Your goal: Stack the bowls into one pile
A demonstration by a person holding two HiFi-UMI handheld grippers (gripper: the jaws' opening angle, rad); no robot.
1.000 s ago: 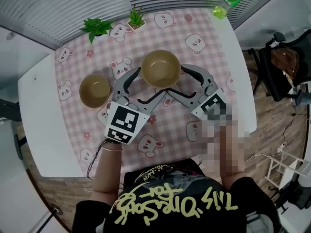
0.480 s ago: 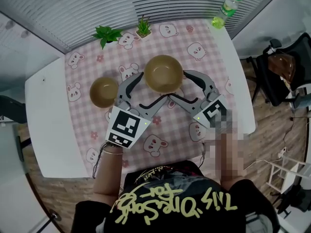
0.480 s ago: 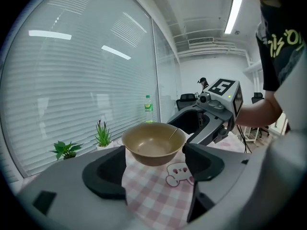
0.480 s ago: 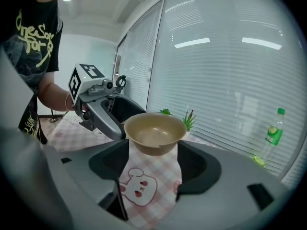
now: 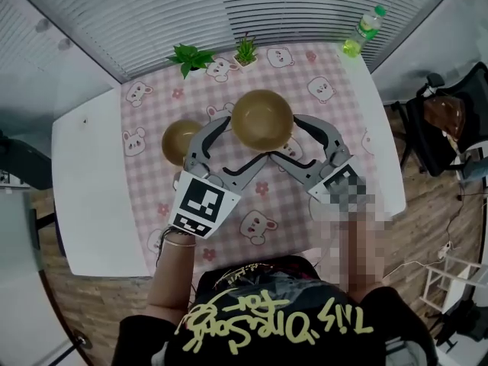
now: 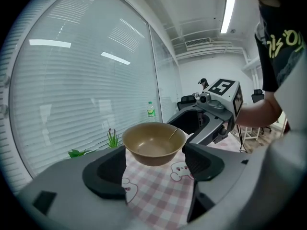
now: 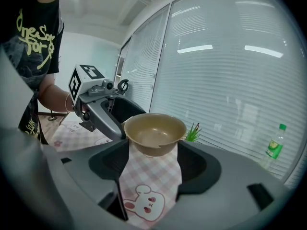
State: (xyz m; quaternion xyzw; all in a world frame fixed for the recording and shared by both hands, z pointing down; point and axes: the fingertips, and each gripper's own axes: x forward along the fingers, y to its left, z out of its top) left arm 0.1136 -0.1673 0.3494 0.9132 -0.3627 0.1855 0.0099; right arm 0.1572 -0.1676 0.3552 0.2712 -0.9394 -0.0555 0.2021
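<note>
A large tan bowl [image 5: 262,118] hangs above the pink checked cloth, carried by both grippers at once. My left gripper [image 5: 242,139] has its jaws spread wide, and the pads press the bowl's near-left side. My right gripper [image 5: 287,137] clamps the near-right side in the same way. In the left gripper view the large bowl [image 6: 153,143] sits between the pads, clear of the cloth; the right gripper view shows the same bowl [image 7: 154,133] likewise lifted. A smaller tan bowl [image 5: 181,138] stands on the cloth just left of the left gripper.
Two small potted plants [image 5: 191,55] [image 5: 245,50] stand at the cloth's far edge. A green bottle [image 5: 364,29] is at the far right corner. White table [image 5: 88,174] shows left of the cloth. A dark chair [image 5: 450,113] stands off the right side.
Both grippers have risen together with the large bowl held between them. The small bowl has stayed on the cloth.
</note>
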